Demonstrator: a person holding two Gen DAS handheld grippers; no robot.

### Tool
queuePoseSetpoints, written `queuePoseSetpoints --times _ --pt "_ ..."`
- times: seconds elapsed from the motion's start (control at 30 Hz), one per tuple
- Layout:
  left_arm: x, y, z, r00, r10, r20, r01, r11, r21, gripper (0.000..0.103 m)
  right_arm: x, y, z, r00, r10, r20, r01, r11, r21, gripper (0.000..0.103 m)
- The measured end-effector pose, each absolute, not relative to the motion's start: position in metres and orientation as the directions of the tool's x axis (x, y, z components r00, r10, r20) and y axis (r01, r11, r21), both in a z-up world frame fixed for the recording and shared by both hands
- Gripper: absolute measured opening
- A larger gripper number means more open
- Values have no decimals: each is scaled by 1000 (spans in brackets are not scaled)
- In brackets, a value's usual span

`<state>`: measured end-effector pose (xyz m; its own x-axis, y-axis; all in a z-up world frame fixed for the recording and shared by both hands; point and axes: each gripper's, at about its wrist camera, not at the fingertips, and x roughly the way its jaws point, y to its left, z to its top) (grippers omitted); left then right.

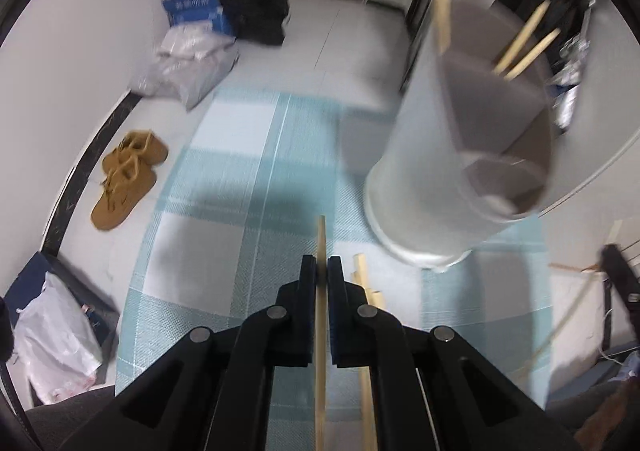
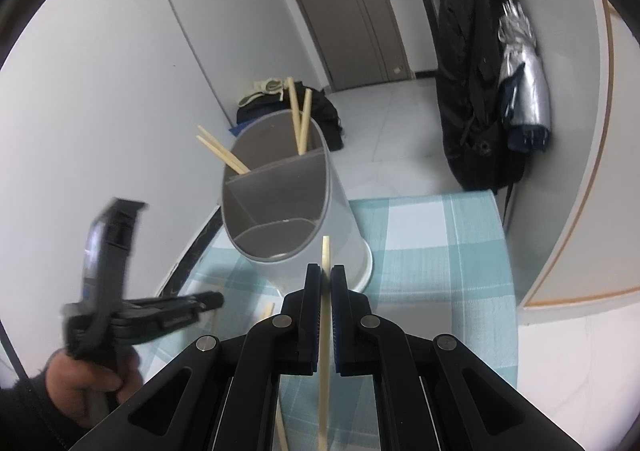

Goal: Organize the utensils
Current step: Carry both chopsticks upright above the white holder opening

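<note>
On the left, the left gripper (image 1: 321, 265) is clamped on one wooden chopstick (image 1: 321, 243) above the blue checked cloth (image 1: 240, 155), with loose chopsticks (image 1: 362, 271) lying just beside it. To the right, the right gripper (image 2: 326, 275) pinches another chopstick (image 2: 325, 251) near the white divided holder (image 2: 280, 203), where four already stand in far compartments. Next, judging by this, each stick needs tipping upright over an opening. No legible writing.

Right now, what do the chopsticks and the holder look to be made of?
The chopsticks: probably bamboo or light wood, since they are pale tan, matte and square-edged.
The holder: likely plastic, going by its smooth matte pale grey wall, thin rim and darker grey dividers inside. Painted metal can't be ruled out.
</note>
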<state>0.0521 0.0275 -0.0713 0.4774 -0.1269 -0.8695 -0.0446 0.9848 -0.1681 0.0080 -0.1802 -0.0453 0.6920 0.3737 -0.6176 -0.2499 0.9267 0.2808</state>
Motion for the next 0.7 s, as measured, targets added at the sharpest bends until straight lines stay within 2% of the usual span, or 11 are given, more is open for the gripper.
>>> queuePoseSetpoints --times 0.33,0.7 --pt "8 26 -29 640 -165 -750 -7 975 -220 1 -26 -161 -20 778 390 -492 -344 920 186 4" --pt "-14 21 -10 660 -173 -731 36 979 -198 1 -43 -148 -18 779 399 -484 -365 916 167 4"
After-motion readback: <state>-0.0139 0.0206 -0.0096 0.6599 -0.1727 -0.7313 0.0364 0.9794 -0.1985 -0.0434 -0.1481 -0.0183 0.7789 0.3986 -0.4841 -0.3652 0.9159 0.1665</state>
